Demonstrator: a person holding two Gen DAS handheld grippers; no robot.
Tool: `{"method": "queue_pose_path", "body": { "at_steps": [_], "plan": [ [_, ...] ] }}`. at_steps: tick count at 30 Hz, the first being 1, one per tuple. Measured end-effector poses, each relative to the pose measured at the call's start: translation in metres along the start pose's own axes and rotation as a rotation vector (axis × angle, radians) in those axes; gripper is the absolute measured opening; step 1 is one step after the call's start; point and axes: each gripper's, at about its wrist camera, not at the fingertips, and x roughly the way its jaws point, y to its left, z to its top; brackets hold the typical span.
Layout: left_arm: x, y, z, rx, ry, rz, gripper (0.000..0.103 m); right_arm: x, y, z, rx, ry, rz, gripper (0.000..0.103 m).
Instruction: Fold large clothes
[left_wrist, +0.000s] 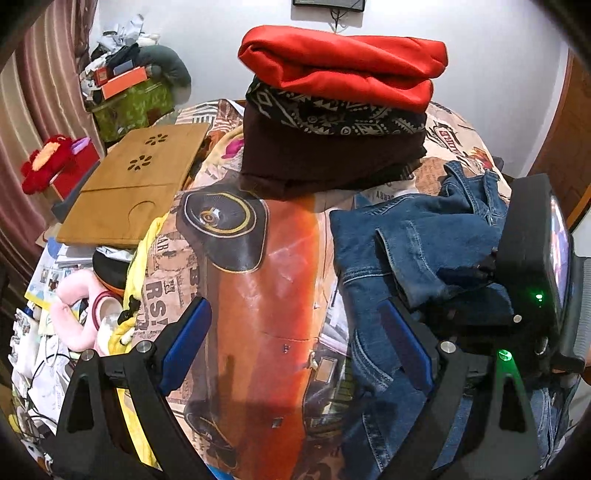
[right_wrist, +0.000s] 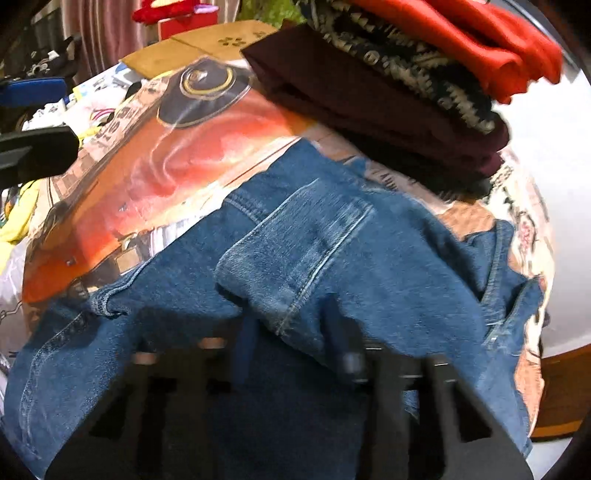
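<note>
Jeans: blue denim jeans (right_wrist: 314, 240) are lying rumpled on the right half of the printed bedspread (left_wrist: 258, 266), seams and a back pocket showing, one flap of cloth doubling over the rest.
Where they are: they are spreading from just in front of the stack of folded clothes (left_wrist: 332, 122) down toward the near edge of the bed.
Left gripper: the left gripper (left_wrist: 295, 339) is hovering over the orange car print with its blue-padded fingers (left_wrist: 186, 343) wide apart and nothing between them; the right-hand pad is sitting at the edge of the denim.
Right gripper: the right gripper (right_wrist: 291, 354) is blurring in its own view, its fingers close together with a fold of denim running between them, so it is looking clamped on the jeans.
Stack: a red garment (left_wrist: 343, 66) is resting on a black-and-white patterned one (left_wrist: 332, 114), which is resting on dark maroon cloth (left_wrist: 325, 158); the pile is sitting just behind the jeans.
Surroundings: a wooden lap board (left_wrist: 129, 184) is lying to the left of the bedspread, with a pink soft item (left_wrist: 77, 314) and yellow cloth (left_wrist: 140, 266) crowding the left edge.
Only in left view: the right gripper's black body with green lights (left_wrist: 532, 266) is showing above the denim, along with a red plush toy (left_wrist: 48, 166) by the curtain.
Only in right view: the pocket stitching is showing close up, and the left gripper's finger (right_wrist: 33, 92) is showing at the far left.
</note>
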Motion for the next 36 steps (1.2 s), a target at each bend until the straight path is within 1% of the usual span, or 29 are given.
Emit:
{"method": "queue_pose_path", "body": {
  "at_steps": [3,7,10,13,15,17,19,23,27,31,33,36],
  "plan": [
    [-0.005,-0.006,0.002,0.014,-0.003,0.005,0.093,-0.019,-0.009,-0.001,0.062,-0.049,0.004,0.013],
    [-0.01,-0.014,0.004,0.029,-0.009,0.015,0.093,-0.06,-0.04,-0.008,0.192,-0.14,0.007,0.012],
    [-0.014,-0.021,0.005,0.038,-0.011,0.021,0.093,-0.102,-0.074,-0.024,0.328,-0.242,-0.036,0.012],
    [-0.017,-0.03,0.007,0.046,-0.013,0.02,0.093,-0.136,-0.097,-0.034,0.422,-0.329,-0.063,0.012],
    [-0.018,-0.039,0.008,0.055,-0.014,0.02,0.093,-0.164,-0.115,-0.051,0.487,-0.388,-0.084,0.012],
    [-0.017,-0.049,0.009,0.065,-0.007,0.02,0.093,-0.182,-0.131,-0.069,0.544,-0.427,-0.096,0.012],
    [-0.016,-0.061,0.009,0.074,0.001,0.013,0.093,-0.19,-0.142,-0.084,0.588,-0.444,-0.109,0.012],
    [-0.017,-0.083,0.009,0.095,0.009,-0.014,0.093,-0.193,-0.159,-0.118,0.675,-0.433,-0.123,0.012],
    [-0.018,-0.104,0.008,0.134,0.009,-0.025,0.093,-0.173,-0.174,-0.156,0.756,-0.353,-0.12,0.012],
    [-0.018,-0.121,0.005,0.171,0.014,-0.032,0.093,-0.136,-0.183,-0.195,0.873,-0.245,-0.07,0.012],
    [-0.017,-0.126,0.003,0.187,0.018,-0.031,0.093,-0.125,-0.186,-0.214,0.926,-0.205,-0.05,0.012],
    [-0.014,-0.133,-0.001,0.217,0.028,-0.024,0.093,-0.12,-0.186,-0.235,0.975,-0.189,-0.029,0.014]
  ]
}}
